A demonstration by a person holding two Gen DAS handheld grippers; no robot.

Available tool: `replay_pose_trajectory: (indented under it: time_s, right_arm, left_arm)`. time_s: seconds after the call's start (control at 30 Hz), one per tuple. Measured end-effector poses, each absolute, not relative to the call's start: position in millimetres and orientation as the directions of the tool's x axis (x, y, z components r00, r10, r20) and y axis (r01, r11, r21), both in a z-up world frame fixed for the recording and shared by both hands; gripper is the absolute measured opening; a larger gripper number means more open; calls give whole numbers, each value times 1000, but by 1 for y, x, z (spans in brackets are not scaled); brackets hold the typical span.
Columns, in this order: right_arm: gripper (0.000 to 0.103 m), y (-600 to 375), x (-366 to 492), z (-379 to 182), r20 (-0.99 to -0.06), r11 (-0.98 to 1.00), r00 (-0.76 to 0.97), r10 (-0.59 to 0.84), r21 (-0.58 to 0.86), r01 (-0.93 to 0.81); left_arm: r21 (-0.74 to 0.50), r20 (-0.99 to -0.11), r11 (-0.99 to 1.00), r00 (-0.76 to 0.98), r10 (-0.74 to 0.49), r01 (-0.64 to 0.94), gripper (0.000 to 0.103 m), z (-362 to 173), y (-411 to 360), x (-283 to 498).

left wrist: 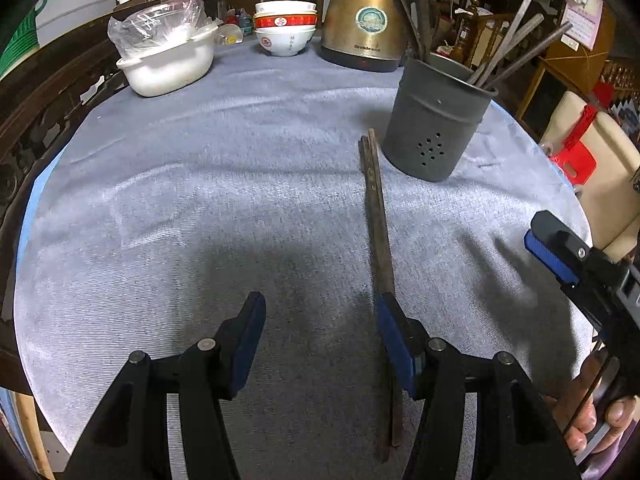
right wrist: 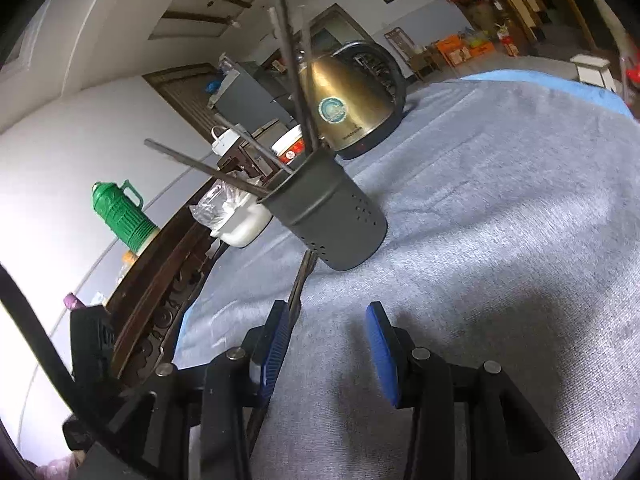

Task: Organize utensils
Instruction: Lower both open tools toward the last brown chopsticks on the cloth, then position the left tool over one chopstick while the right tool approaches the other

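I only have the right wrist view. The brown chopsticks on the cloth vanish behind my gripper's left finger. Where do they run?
Observer: The left wrist view shows the brown chopsticks lying flat as a pair. They run from beside the base of the grey holder back under one finger of the left gripper.
Operator: Is the left gripper holding them?
Observer: No, its jaws stand wide open, with only the cloth between them.
Operator: What else is out there?
Observer: A stack of red-and-white bowls stands at the far edge, left of the kettle.
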State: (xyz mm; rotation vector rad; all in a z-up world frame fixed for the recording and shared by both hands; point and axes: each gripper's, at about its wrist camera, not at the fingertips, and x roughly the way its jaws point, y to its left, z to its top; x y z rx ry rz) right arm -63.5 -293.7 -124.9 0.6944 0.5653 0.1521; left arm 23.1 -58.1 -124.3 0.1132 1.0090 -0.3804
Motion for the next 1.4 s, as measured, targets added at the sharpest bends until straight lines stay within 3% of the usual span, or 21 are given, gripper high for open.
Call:
replay_pose_trajectory:
  time_s: [1.2,1.3,1.4]
  right_arm:
    - [44,-307,-60,-136,-456,723,831,318,684,98]
    - [45,-307,-60,-136,-457,724,830,318,683,99]
    - [45,-307,-60,-137,-461,723,829,317,683,104]
  left_arm:
    - [-79,-862,949,457,-219,305,62,-135,-53,25]
    - [-81,-861,953,460,-215,293,59,-135,-49,23]
    - [-80,-860,957,466,-207,278,46,-134,-46,20]
